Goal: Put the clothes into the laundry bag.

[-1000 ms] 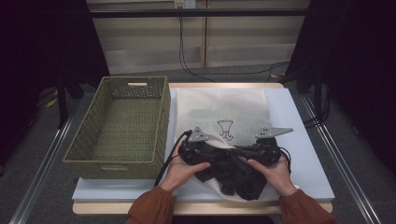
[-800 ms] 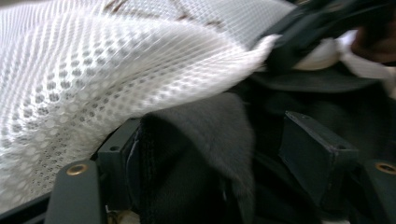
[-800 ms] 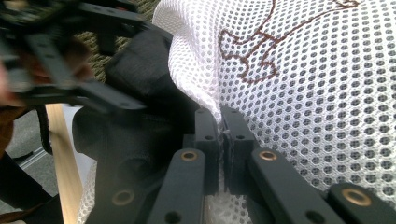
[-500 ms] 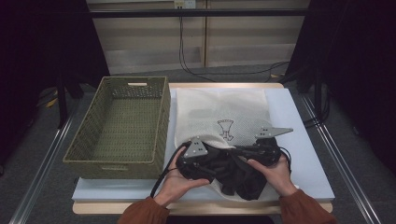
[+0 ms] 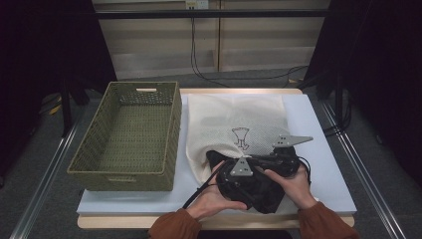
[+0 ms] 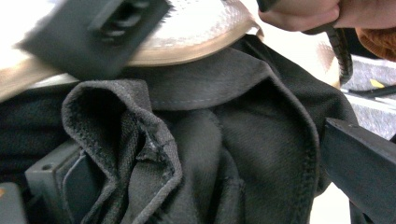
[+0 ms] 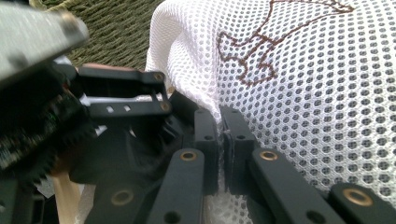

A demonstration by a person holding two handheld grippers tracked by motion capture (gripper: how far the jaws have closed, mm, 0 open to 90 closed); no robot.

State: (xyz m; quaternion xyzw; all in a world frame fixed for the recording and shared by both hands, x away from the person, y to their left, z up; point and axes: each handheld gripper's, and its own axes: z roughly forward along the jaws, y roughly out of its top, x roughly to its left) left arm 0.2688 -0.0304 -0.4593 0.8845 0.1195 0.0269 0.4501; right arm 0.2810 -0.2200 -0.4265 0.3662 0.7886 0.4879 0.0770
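Black cloth bunches between the left gripper's jaws, which have just been opening and now stand wide, one either side of the folds, not pressing; it lies at the mouth of the mesh bag; the right gripper has its jaws pinched tight on the bag's white edge, beside the basket.

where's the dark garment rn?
High view: the dark garment lies at the table's near edge, right of the wicker basket, bunched between both hands at the mouth of the white mesh bag.
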